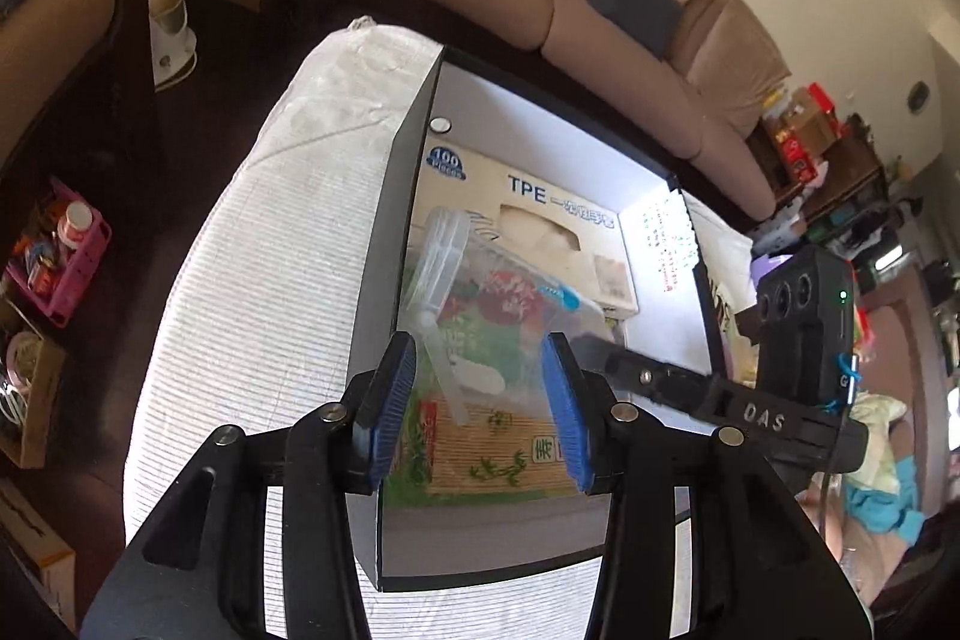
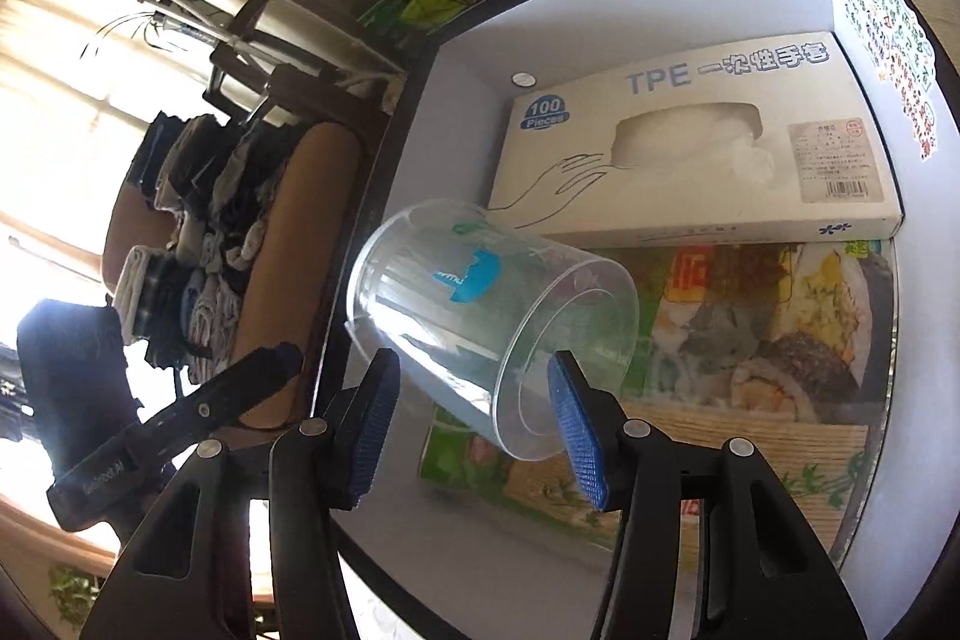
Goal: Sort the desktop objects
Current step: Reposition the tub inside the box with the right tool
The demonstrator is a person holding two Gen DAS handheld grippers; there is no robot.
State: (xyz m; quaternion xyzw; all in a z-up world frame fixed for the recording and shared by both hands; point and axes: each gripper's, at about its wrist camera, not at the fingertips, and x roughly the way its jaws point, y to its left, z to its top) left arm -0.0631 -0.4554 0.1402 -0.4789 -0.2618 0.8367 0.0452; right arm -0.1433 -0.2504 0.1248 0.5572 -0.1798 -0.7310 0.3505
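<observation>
At the bottom centre of your right wrist view, your right gripper [image 2: 477,421] has its jaws spread around the base end of the clear cup [image 2: 480,334]; the right pad [image 2: 576,430] appears to touch the base rim while the left pad stands off the wall, so I cannot tell whether you are gripping the cup or just letting go. The cup lies tilted on its side over the food packet [image 2: 750,340], long axis running from lower right to upper left of that frame, mouth toward the upper left and the box's dark left wall, base toward you. At the bottom centre of the left wrist view, your left gripper [image 1: 477,403] hangs open with nothing between its pads, poised above the same cup [image 1: 510,322] near the box's left wall; here the mouth points to the upper left. Beyond the cup, the packet lies flat on the floor of the box [image 2: 420,148], and farther back, in the upper right, the glove carton [image 2: 708,142] sits flat against the far wall. I judge the sorting well along: carton and packet look placed, and the cup is inside the box but not yet settled. What remains off the box these views do not show.
</observation>
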